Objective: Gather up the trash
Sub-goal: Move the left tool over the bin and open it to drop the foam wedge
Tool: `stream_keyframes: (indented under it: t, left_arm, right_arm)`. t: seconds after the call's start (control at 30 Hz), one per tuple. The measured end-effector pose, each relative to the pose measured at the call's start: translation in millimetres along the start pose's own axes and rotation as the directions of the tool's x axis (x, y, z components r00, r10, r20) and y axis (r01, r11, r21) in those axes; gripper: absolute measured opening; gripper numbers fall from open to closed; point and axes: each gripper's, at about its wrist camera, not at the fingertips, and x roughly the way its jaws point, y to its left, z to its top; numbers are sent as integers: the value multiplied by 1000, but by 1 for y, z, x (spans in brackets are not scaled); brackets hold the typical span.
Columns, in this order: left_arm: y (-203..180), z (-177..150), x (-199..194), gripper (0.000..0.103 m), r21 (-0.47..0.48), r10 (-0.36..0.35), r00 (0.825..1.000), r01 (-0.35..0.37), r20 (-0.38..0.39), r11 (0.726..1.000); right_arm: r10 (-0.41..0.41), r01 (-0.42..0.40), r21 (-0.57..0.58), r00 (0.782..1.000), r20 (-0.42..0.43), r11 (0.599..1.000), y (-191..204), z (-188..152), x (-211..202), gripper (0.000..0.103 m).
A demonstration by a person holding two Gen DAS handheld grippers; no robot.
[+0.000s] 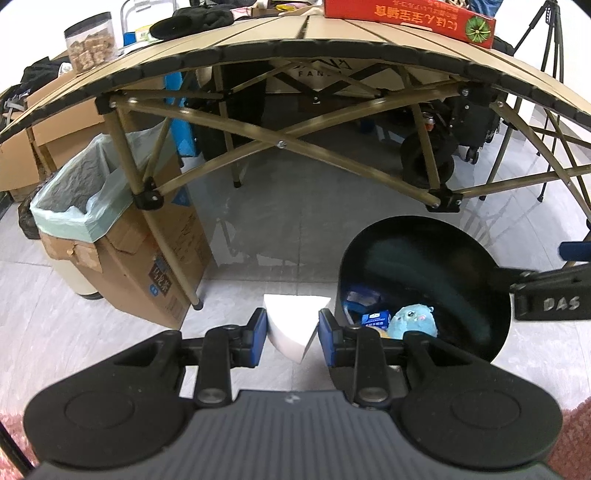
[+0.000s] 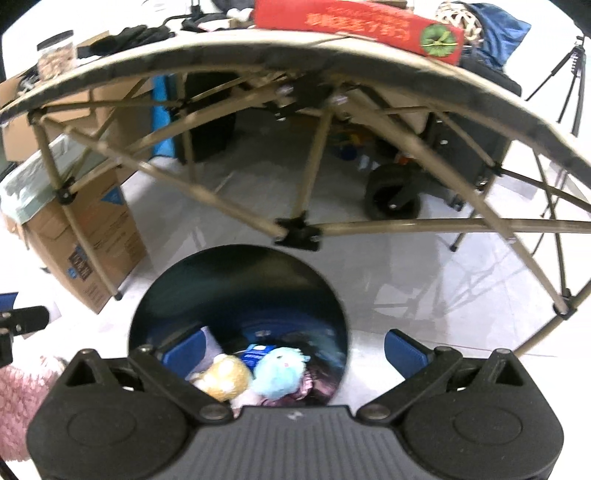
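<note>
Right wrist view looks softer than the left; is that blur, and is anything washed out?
Right wrist view: motion-smeared, the folding table frame and black bin contents soft, the floor blown white. Left wrist view: sharp, the red box print legible; both bow the table edge.

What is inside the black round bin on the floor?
Inside the black bin lie a light blue plush toy, a yellow plush toy and a small blue carton. The bottom is covered.
</note>
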Motion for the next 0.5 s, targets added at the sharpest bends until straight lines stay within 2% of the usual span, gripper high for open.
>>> stream_keyframes:
  t: [0.3, 0.5]
  left_arm:
    - [-25, 8, 8, 30, 46, -37, 999, 37, -8, 998]
    - [-46, 12, 14, 30, 74, -85, 996, 87, -31, 993]
  right_arm:
    - [-55, 51, 86, 998, 40, 995, -41, 3, -24, 103]
    - [-79, 69, 147, 995, 67, 987, -66, 3, -38, 103]
